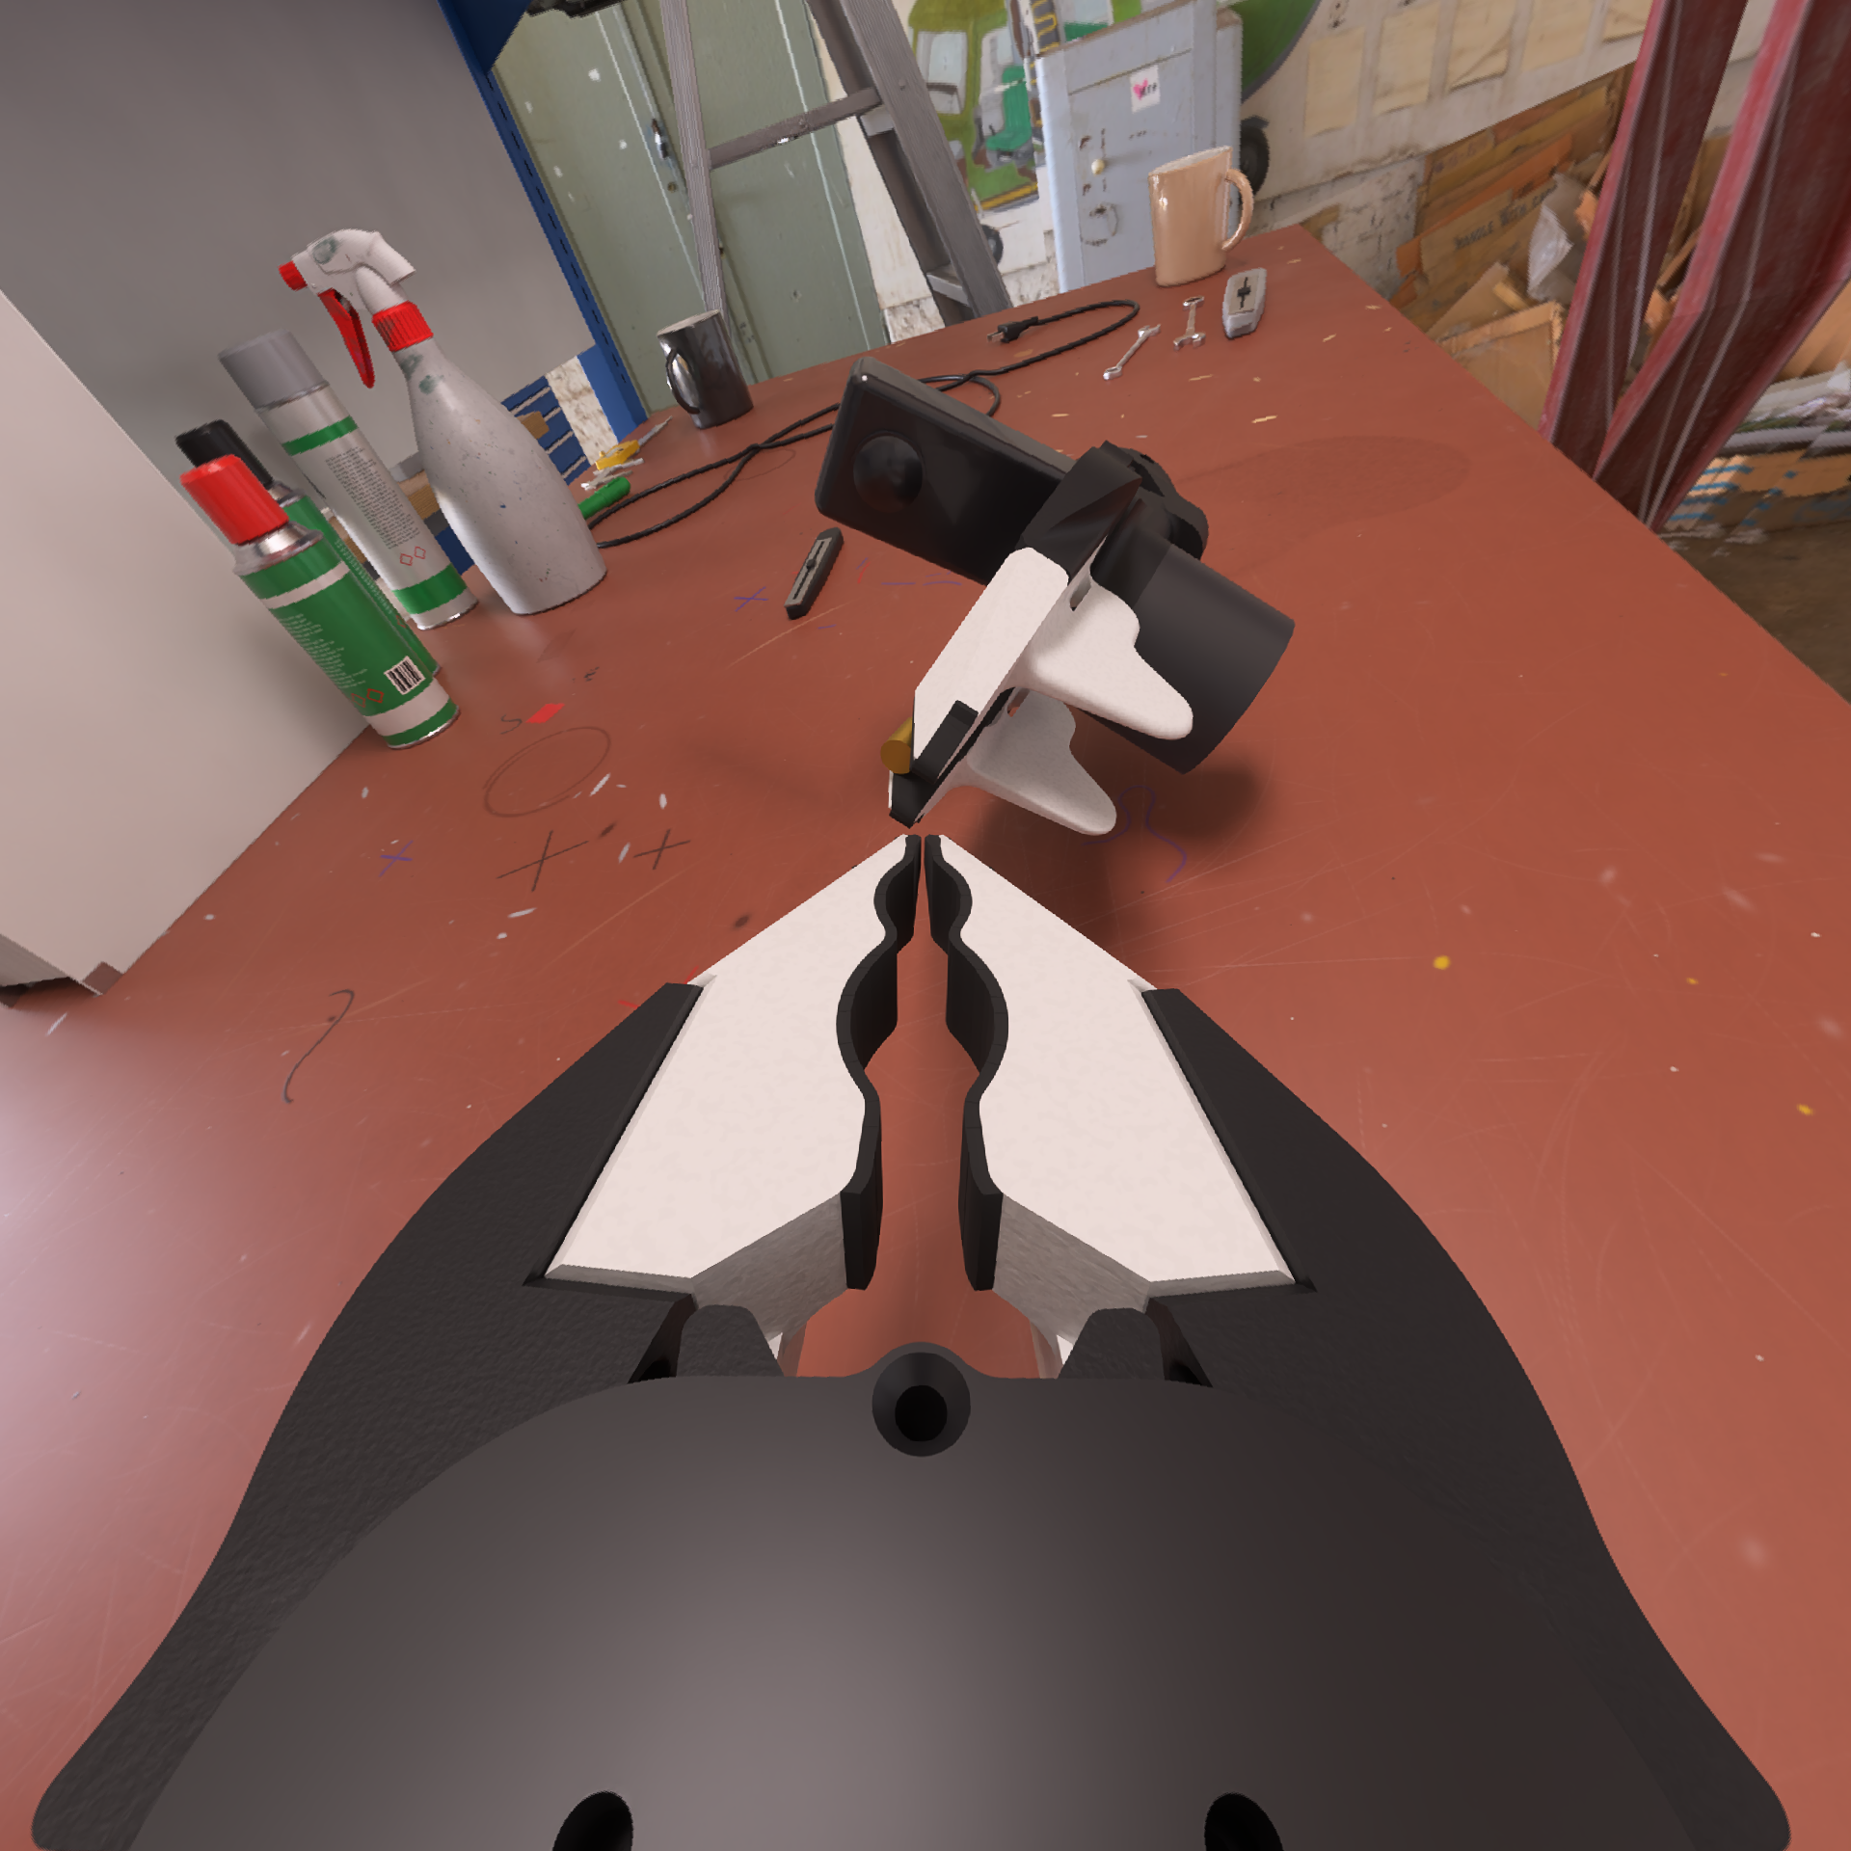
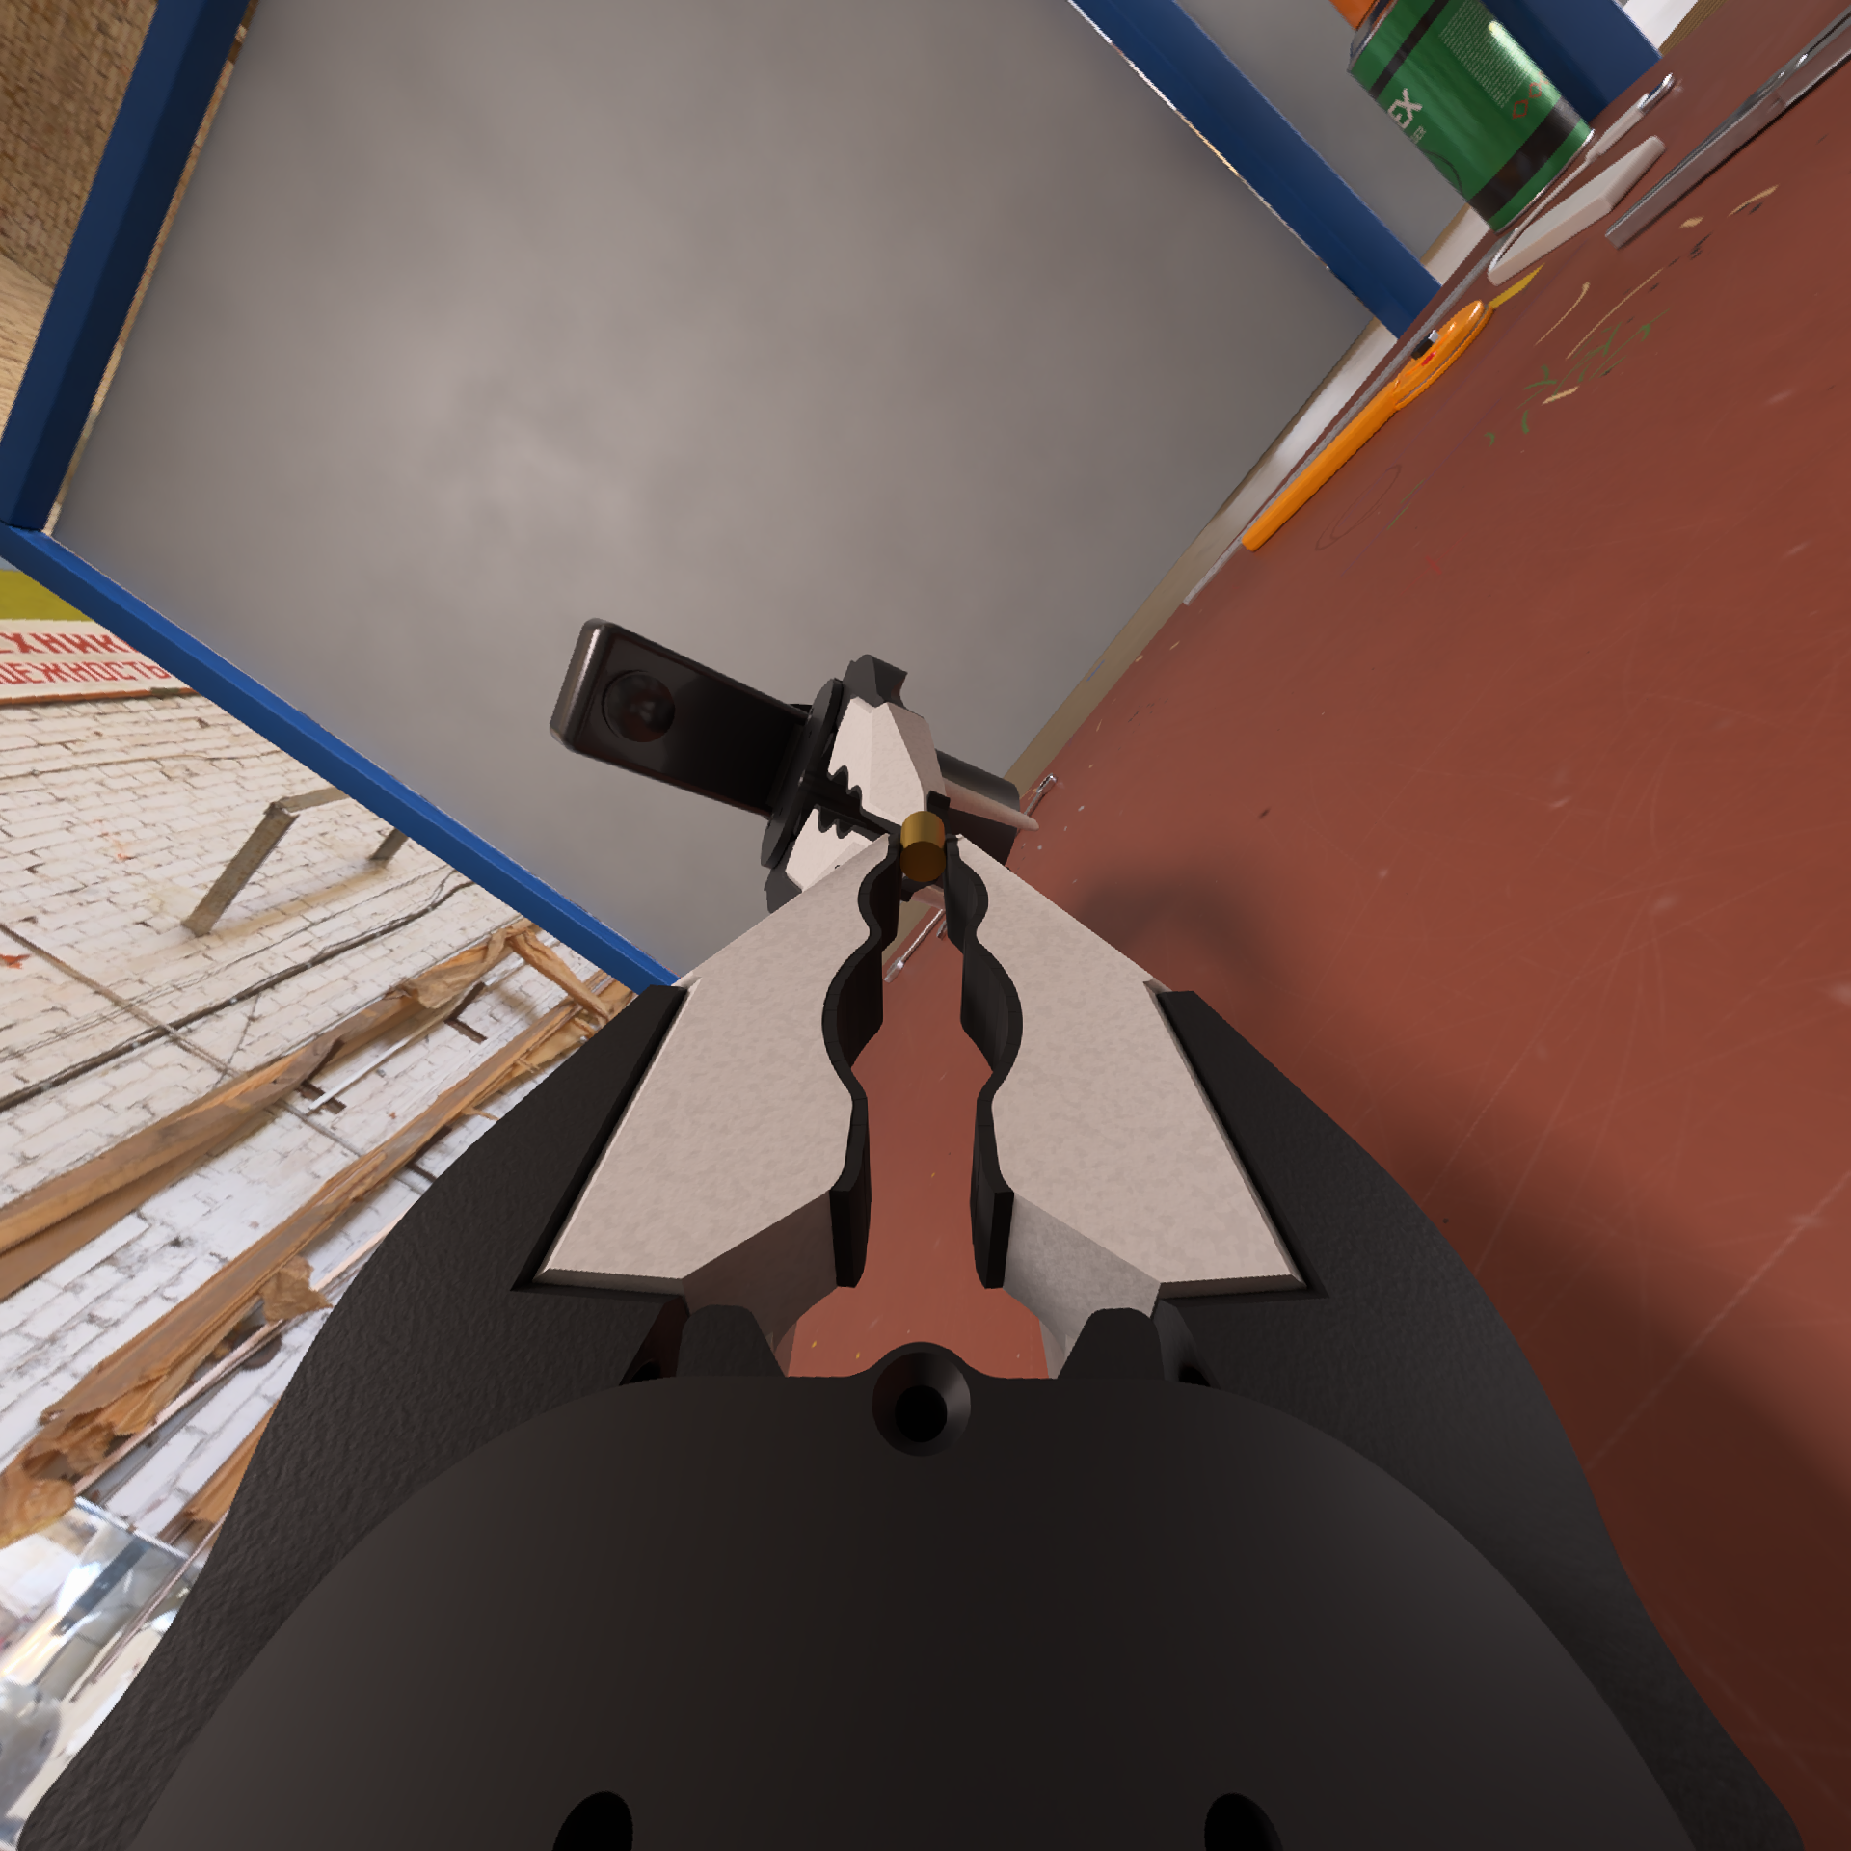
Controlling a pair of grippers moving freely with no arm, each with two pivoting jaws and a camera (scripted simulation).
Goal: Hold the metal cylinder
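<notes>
The metal cylinder is a small brass-coloured piece. My right gripper is shut on it at the fingertips and holds it above the red-brown table. In the left wrist view the right gripper hangs tilted just ahead, with one end of the cylinder sticking out on its left side. My left gripper is shut and empty, its tips just below and in front of the right gripper's tips, apart from the cylinder. The left gripper also shows right behind the cylinder in the right wrist view.
At the left of the table stand a white spray bottle, spray cans and a white box. A black marker, black mug, cable, wrenches and beige mug lie farther back.
</notes>
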